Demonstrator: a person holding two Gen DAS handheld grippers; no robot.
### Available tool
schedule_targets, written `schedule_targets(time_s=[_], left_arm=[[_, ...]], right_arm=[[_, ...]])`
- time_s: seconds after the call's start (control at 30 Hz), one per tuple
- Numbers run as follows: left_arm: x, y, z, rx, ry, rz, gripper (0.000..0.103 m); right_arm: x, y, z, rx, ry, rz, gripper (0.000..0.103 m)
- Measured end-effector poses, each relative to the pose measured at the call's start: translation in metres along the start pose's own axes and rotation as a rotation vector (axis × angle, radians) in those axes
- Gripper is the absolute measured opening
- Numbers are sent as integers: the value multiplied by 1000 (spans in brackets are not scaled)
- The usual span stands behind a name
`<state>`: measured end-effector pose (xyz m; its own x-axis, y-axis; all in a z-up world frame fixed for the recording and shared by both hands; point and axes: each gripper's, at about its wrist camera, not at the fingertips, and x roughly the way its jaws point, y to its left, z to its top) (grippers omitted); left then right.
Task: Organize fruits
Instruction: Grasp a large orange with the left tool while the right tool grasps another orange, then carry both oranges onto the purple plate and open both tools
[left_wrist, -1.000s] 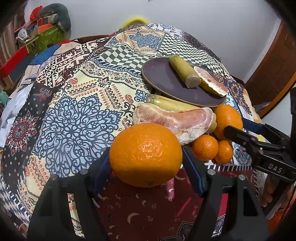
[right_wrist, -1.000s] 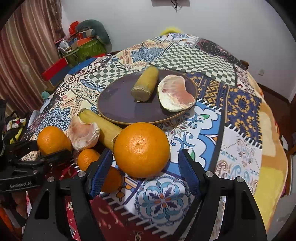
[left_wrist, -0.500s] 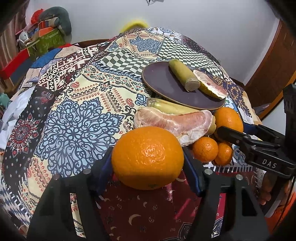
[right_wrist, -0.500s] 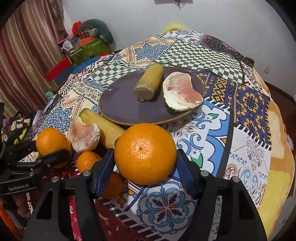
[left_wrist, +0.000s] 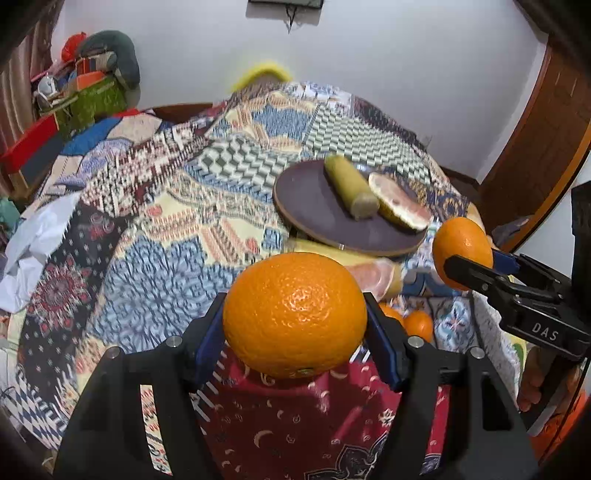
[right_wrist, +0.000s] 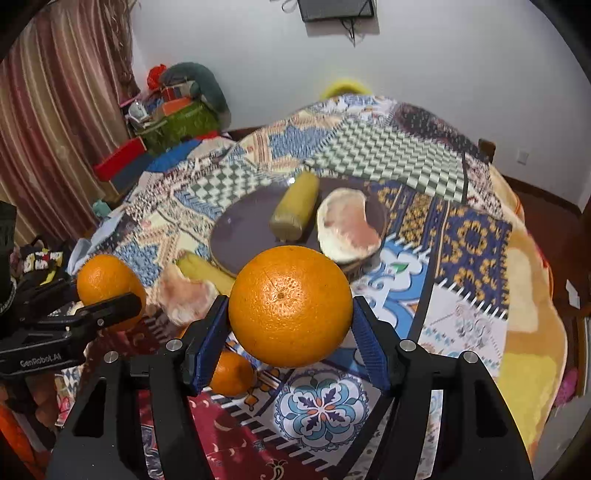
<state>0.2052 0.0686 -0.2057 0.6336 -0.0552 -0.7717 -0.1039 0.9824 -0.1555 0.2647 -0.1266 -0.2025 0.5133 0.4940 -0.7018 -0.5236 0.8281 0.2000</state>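
My left gripper (left_wrist: 295, 317) is shut on a large orange (left_wrist: 294, 314) and holds it above the patterned cloth. My right gripper (right_wrist: 290, 314) is shut on another large orange (right_wrist: 290, 306), also lifted; it shows at the right of the left wrist view (left_wrist: 460, 243). The left-held orange shows at the left of the right wrist view (right_wrist: 107, 284). A dark purple plate (right_wrist: 243, 229) beyond holds a yellow-green cut piece (right_wrist: 295, 210) and a pomelo segment (right_wrist: 351, 225). Another pomelo segment (right_wrist: 184, 295), a yellow piece (right_wrist: 203, 269) and small tangerines (right_wrist: 231, 373) lie on the cloth below.
The table (left_wrist: 147, 229) is covered by a patchwork cloth. A pile of boxes and bags (right_wrist: 177, 107) stands at the far left by a curtain. A wooden door frame (left_wrist: 535, 147) is at the right. A white wall is behind.
Both grippers have risen with their oranges, and the views tilted up toward the wall. The right gripper closed onto its orange over the last second.
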Motion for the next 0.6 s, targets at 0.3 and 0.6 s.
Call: schedule_targets(time_s=[0.3, 0.6], left_arm=[[-22, -9, 36, 22, -109, -8, 68], [-22, -14, 67, 12, -175, -25, 68]], right_arm=[[-21, 0, 25, 0, -97, -2, 62], [-26, -8, 46, 3, -164, -18, 62]])
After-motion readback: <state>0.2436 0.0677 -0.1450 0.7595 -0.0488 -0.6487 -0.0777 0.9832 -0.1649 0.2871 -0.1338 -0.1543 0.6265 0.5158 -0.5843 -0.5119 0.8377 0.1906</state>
